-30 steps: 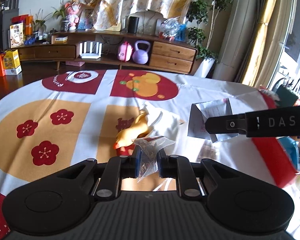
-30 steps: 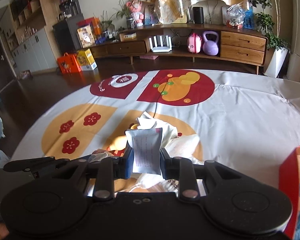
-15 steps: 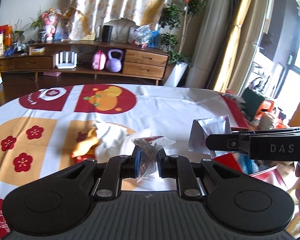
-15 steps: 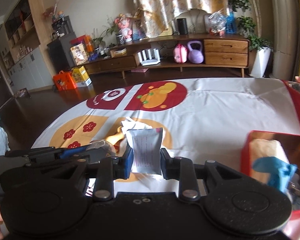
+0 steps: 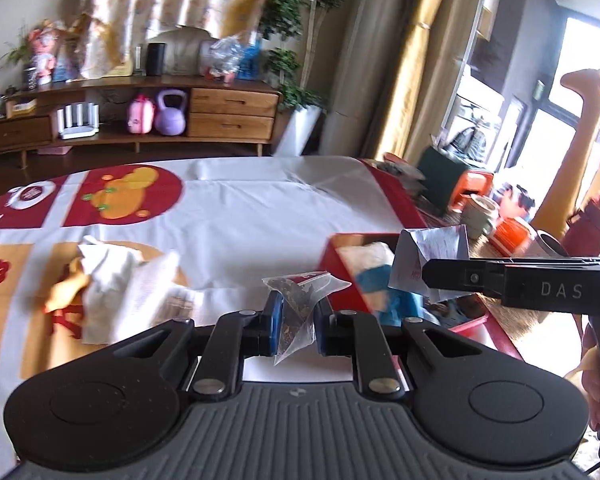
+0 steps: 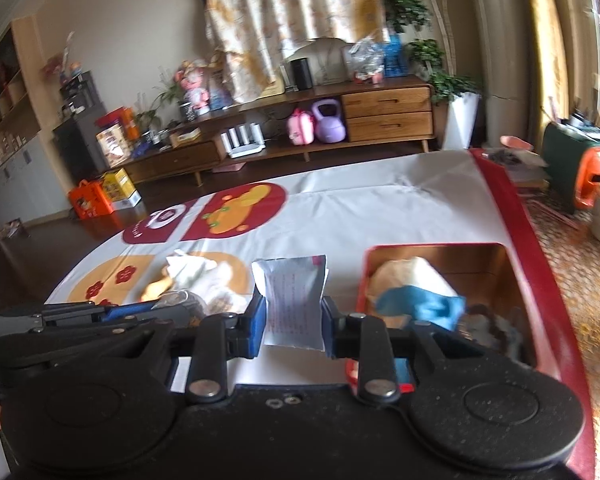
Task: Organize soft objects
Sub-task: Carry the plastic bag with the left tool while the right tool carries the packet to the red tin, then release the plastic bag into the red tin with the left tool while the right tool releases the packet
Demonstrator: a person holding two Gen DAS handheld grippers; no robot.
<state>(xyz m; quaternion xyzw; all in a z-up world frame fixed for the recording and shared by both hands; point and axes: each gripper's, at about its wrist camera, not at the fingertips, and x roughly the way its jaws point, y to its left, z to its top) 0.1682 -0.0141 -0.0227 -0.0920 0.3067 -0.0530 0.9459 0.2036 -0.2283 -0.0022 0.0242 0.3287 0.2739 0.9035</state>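
the left gripper (image 5: 296, 322) is closed on a clear bag (image 5: 298, 304) of dark bits, pinched between its blue pads (image 5: 275, 320); the bag's top with a red strip sticks up above the fingers and its point hangs below them. the right gripper (image 6: 293, 322) is closed on a white packet (image 6: 294, 302) with red print, held upright between its blue pads (image 6: 258, 320), the packet's upper edge standing above the fingers. in the left view the right gripper (image 5: 500, 286) shows from the side, marked "das", with the packet (image 5: 432, 256) at its tip, over the near part of the tin (image 5: 334, 280).

the tin (image 6: 496, 264) is red outside and copper inside, open, lying on the cloth (image 6: 380, 208) near its red right border, just right of the right gripper. inside it are a beige soft thing (image 6: 404, 274), a blue cloth (image 6: 424, 304) on top of that, and something dark and blurred at the near end.

left of both grippers a pile (image 5: 120, 280) of white soft pieces lies on an orange patch of the cloth (image 5: 260, 208), with a yellow piece (image 5: 66, 294) at its left side. in the right view the pile (image 6: 204, 276) sits beyond the left gripper (image 6: 112, 314), whose fingers reach in from the left.

the cloth is white with red and orange patches and plum flowers. behind it stands a sideboard (image 6: 388, 114) with a purple kettlebell (image 6: 329, 122) and a pink bag (image 6: 300, 128).
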